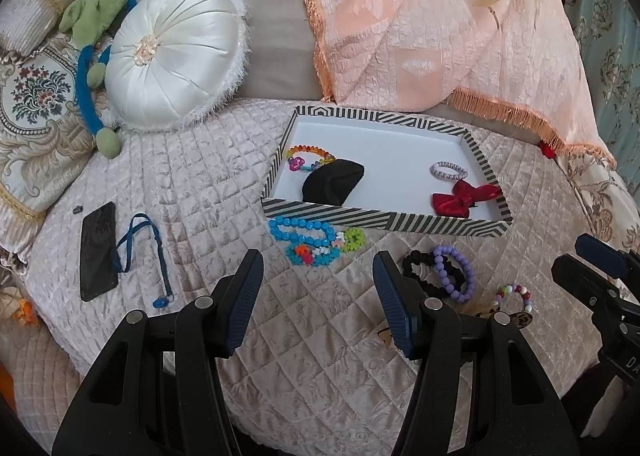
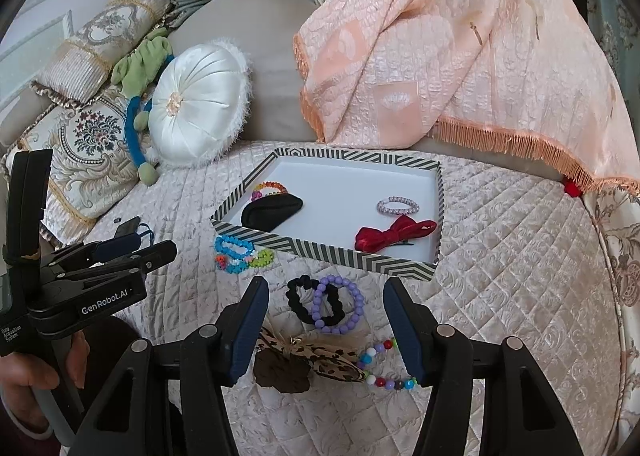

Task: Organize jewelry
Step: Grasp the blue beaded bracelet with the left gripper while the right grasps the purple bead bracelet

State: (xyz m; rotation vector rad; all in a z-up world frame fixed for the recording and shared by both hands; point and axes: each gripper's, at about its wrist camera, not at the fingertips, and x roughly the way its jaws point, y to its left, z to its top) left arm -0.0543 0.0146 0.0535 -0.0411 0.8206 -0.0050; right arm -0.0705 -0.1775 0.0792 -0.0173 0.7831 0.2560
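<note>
Left wrist view: the left gripper (image 1: pixel 318 276) hangs over the quilted bed (image 1: pixel 192 191) with its jaws spread and nothing between them. The striped tray (image 1: pixel 384 217) is our landmark. Inside it, a rainbow bead bracelet (image 1: pixel 310 153) sits in the near-left part beside a black pouch (image 1: pixel 334 181), and a lilac scrunchie (image 1: pixel 449 170) lies just behind a red bow (image 1: pixel 464 195) toward the right. Just in front of the tray's left corner, on the quilt, lie a blue bead bracelet (image 1: pixel 302 230) and a green bead piece (image 1: pixel 354 238), touching. In front of the tray's right half, a purple bead bracelet (image 1: pixel 454 272) overlaps a black scrunchie (image 1: pixel 420 270). A phone (image 1: pixel 98 252) lies well left of the tray.

Right wrist view: the right gripper (image 2: pixel 326 326) also has its jaws spread, pinching nothing. Directly in front of the tray (image 2: pixel 320 248), the purple bead bracelet (image 2: pixel 338 304) and black scrunchie (image 2: pixel 304 298) lie between the fingertips, untouched. Nearer still lie a leopard-print bow (image 2: pixel 320 360) and a multicoloured bead bracelet (image 2: pixel 386 370), the bracelet right against the right-hand finger. The left gripper (image 2: pixel 132 252) shows left of the tray, held by a hand (image 2: pixel 28 388).
</note>
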